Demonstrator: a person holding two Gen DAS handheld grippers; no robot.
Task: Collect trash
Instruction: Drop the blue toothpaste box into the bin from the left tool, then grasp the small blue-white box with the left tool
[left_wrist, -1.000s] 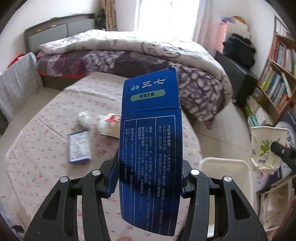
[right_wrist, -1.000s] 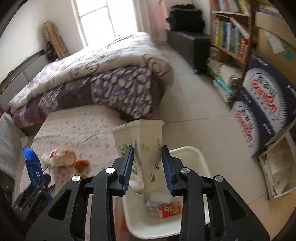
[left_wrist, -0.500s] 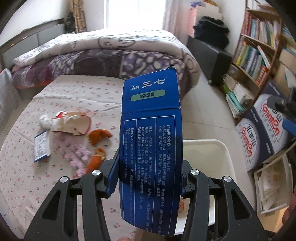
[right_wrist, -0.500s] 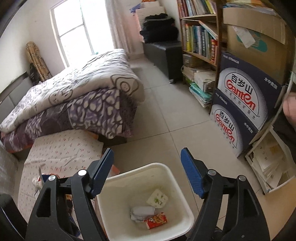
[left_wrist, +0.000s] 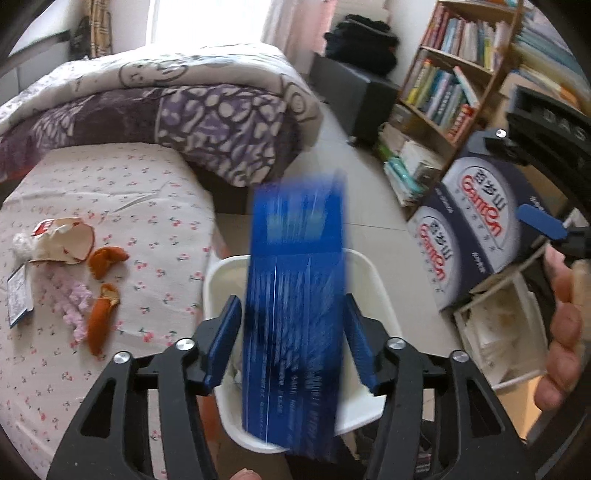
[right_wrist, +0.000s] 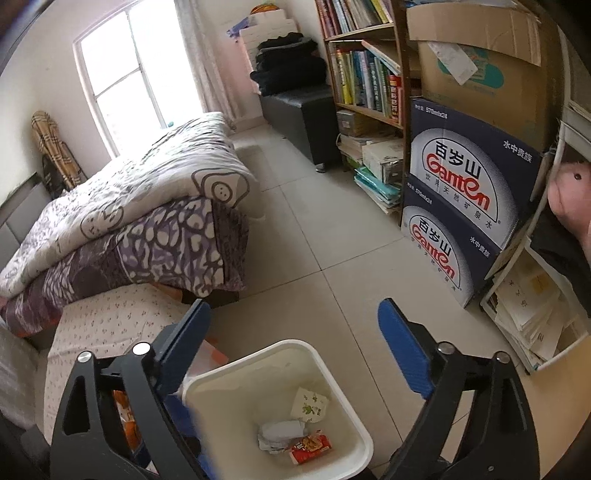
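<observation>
left tongs (left_wrist: 293, 341): spread, pads clear of both sides of the box, pinching nothing
blue box (left_wrist: 295, 317): motion-blurred, upright between the left pads, looked mid-drop, directly over the bin
handling: carton looked light and hollow, stiff along edges but crushable on broad faces; best held across the narrow sides near mid-length
white bin (left_wrist: 376, 280): just below and ahead of the left tongs, rim showing either side of the box
right tongs (right_wrist: 295, 350): wide apart, empty, hovering over the bin opening
bin contents: printed paper cup (right_wrist: 308, 406), crumpled white wrapper (right_wrist: 280, 432), red snack packet (right_wrist: 310, 448) on the bin floor under the right tongs
left of left tongs: floral bed sheet (left_wrist: 110, 206) with orange peels (left_wrist: 107, 258), pink fluffy scrap (left_wrist: 75, 302), torn paper cup (left_wrist: 70, 240), small blue-edged card (left_wrist: 18, 299), all uncollected
peels: soft, light, likely slippery; pinch at the thick curled middle
far ahead: folded quilt (right_wrist: 129, 206), tiled floor
far right: Ganten cartons (right_wrist: 465, 206), bookshelf (right_wrist: 365, 74)
</observation>
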